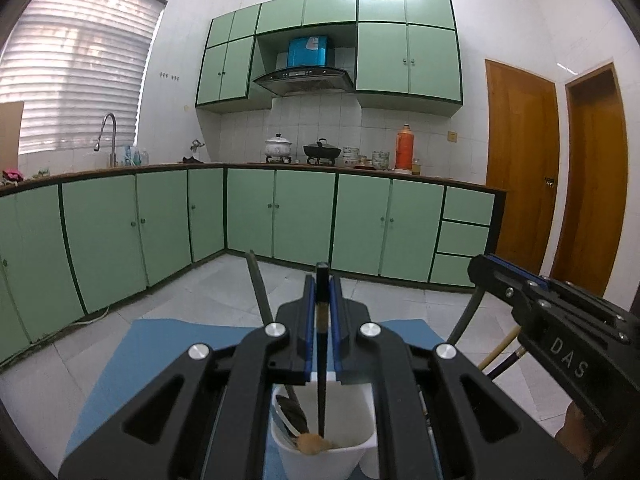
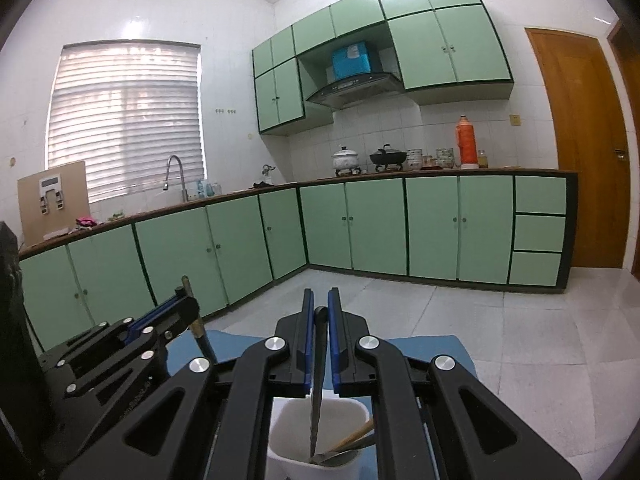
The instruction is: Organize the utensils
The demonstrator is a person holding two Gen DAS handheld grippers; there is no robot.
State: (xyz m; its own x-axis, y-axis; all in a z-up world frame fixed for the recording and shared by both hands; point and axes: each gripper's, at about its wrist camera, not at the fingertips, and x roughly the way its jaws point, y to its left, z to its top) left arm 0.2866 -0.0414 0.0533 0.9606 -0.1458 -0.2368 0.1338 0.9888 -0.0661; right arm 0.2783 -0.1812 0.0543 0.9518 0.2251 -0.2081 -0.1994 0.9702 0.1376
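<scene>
Both claws are over the white holder [image 1: 326, 454] here, which sits on a blue mat [image 1: 168, 360] on the pale tiled floor [image 1: 192, 300]. The left claw [image 1: 322, 300] is clamped on a dark, slim-handled utensil [image 1: 321, 360], blue pads tight on either side, the handle standing upright with its lower end down inside the holder. In there beside it lie a metal spoon [image 1: 290, 414] and a round wooden tip [image 1: 312, 443]. The right claw [image 2: 318, 312] has its fingers pinched on a dark spoon handle [image 2: 317, 384], and that handle runs down into the holder [image 2: 288, 432] too, with the bowl of a spoon [image 2: 336, 458] resting at the bottom and a wooden stick [image 2: 356, 438] leaning against the rim. From the left camera, the right claw [image 1: 486, 266] sits off to the side, handle dangling below it. Another dark handle [image 1: 258, 292] pokes up just left of the left claw. Behind all this, green cabinets [image 2: 380, 228] run along the wall under a counter [image 2: 400, 176] with pots and a red flask [image 2: 466, 140].
</scene>
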